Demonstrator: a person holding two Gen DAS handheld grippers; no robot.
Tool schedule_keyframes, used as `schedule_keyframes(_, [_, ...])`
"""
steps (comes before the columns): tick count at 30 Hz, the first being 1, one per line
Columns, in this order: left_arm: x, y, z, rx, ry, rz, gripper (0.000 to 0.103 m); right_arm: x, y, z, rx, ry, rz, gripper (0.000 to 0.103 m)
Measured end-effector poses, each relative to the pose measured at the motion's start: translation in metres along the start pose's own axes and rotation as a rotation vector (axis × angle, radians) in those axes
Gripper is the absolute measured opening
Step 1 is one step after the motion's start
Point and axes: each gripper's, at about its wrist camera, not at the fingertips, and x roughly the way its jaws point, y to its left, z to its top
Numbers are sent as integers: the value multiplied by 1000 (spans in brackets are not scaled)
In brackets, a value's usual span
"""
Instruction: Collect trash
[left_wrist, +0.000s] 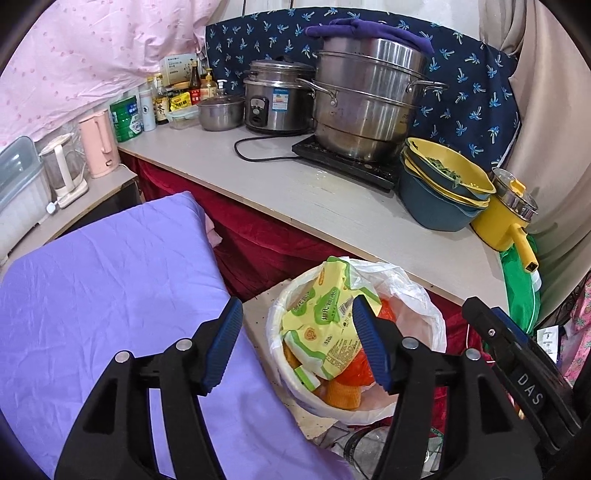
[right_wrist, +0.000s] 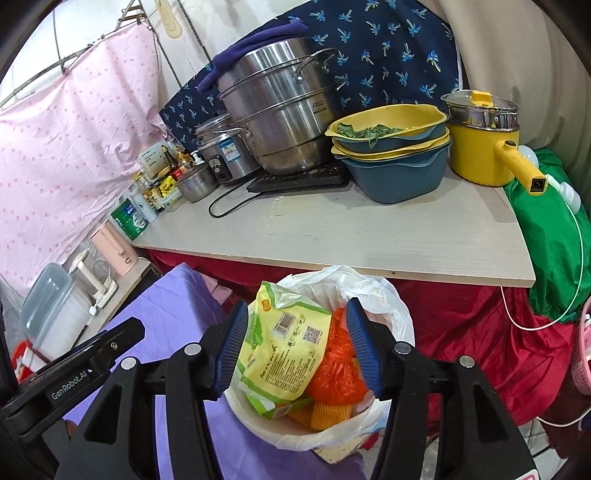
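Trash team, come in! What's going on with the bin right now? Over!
Left gripper and right gripper: jaws open, empty, above the bin. Bin lined, holding yellow-green wrapper and orange bag. Nothing in the way.

Left tool (left_wrist: 297, 345): jaws spread wide, nothing held between the blue ribbed pads (left_wrist: 223, 347). Right tool (right_wrist: 299, 349): jaws likewise spread wide, empty. Both tools are angled downward, positioned side by side.

- White bin (right_wrist: 258, 421) lined with a thin white bag (right_wrist: 391, 306), on the floor below the counter edge.
- Yellow-green wrapper (right_wrist: 291, 354) tilted on top.
- Orange bag (right_wrist: 332, 369) beside it, possibly knotted.
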Motion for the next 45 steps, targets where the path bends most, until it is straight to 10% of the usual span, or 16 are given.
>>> schedule_keyframes(45, [-68,49,-87,69,-44,192,90,-58,50,-87,-212,60,-90,96])
